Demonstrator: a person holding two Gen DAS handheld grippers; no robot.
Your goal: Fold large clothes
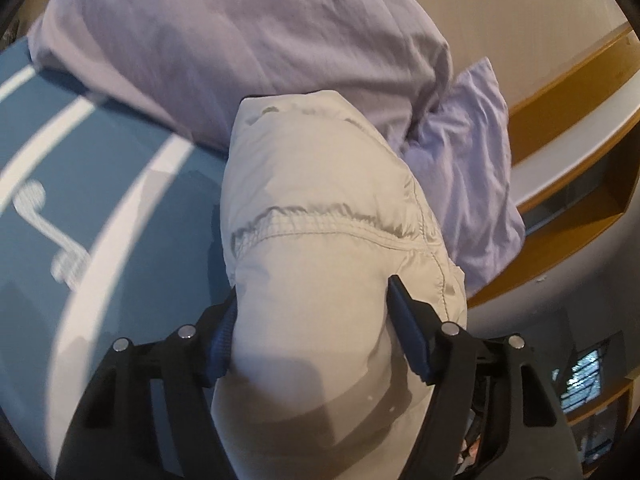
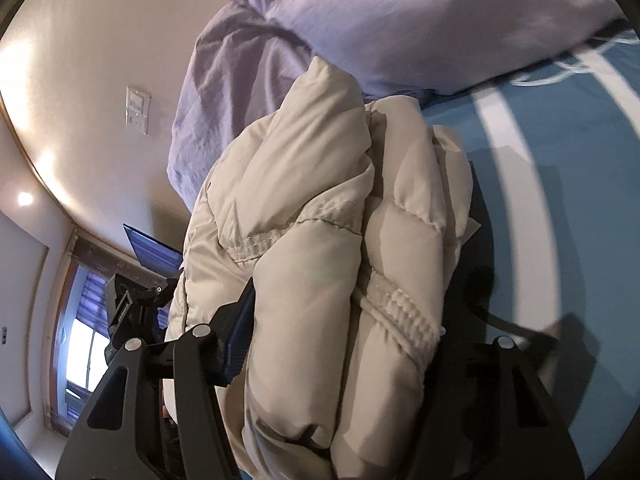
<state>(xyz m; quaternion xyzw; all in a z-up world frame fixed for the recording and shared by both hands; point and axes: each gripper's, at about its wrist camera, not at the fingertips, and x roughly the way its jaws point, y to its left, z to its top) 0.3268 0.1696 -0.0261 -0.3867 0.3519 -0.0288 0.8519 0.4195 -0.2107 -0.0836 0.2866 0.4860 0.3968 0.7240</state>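
Both grippers, L (image 1: 310, 332) & R (image 2: 344, 344), clamp the puffy jacket (image 1: 320, 208), its long axis running fwd from jaws toward the lilac duvet (image 1: 240, 40).

**Cream puffer jacket bunched up over the bed**

The jacket (image 1: 320, 216) is a pale cream, quilted, down-filled garment with stitched seams and a gathered elastic band across it. In the left wrist view it shows as one thick padded roll running from near to far, its far end rounded, with the elastic band crossing its middle. In the right wrist view the jacket (image 2: 320, 240) is doubled into several puffy folds pressed side by side, a second elastic band showing on the right fold. It sits bunched rather than flat, above the blue striped bed cover and near the lilac pillows at the far side.
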